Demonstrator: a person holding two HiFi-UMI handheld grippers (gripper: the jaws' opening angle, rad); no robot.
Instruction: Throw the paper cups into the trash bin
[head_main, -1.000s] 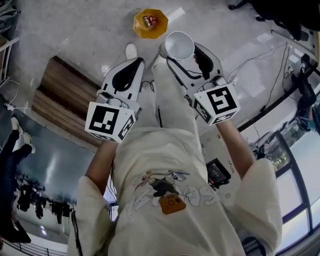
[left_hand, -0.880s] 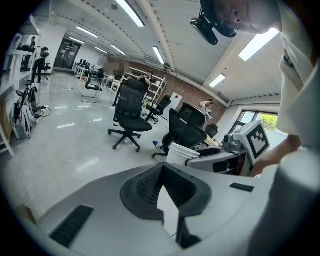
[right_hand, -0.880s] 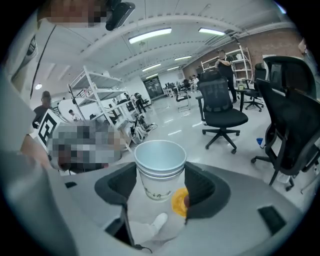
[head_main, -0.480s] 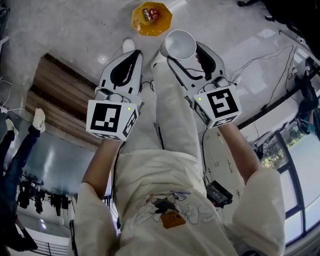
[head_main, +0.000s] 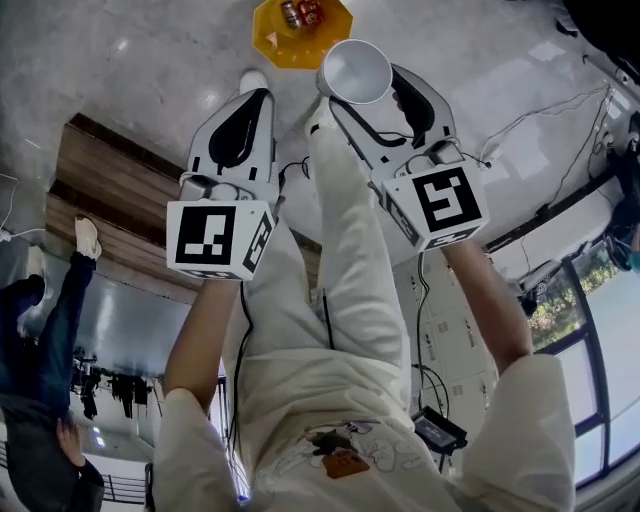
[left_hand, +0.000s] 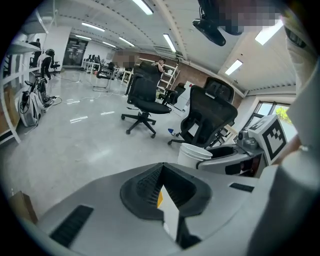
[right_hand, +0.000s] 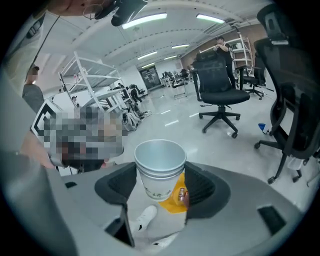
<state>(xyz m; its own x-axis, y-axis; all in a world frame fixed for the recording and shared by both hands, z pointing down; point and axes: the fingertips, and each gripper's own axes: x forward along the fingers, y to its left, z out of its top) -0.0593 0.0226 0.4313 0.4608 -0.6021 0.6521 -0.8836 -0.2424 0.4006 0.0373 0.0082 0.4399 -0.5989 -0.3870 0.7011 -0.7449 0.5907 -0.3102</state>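
The right gripper (right_hand: 161, 186) is pinching a stack of paper cups (head_main: 356, 70) between its jaws, the pads pressing on the cup wall below the rims and the open mouth facing up toward the person. The cups are hanging in the air near the yellow trash bin (head_main: 300, 52), which is sitting on the grey floor (head_main: 150, 60) with a few small items lying in it. The left gripper (head_main: 252, 104) is hovering alongside, its jaws pressed together, gripping nothing.

Paper cups (right_hand: 160, 167): two, white, nested, upright, clamped between right gripper (head_main: 362, 95) jaws. Trash bin (head_main: 302, 30): yellow, octagonal, on floor, open-topped, just beyond cups
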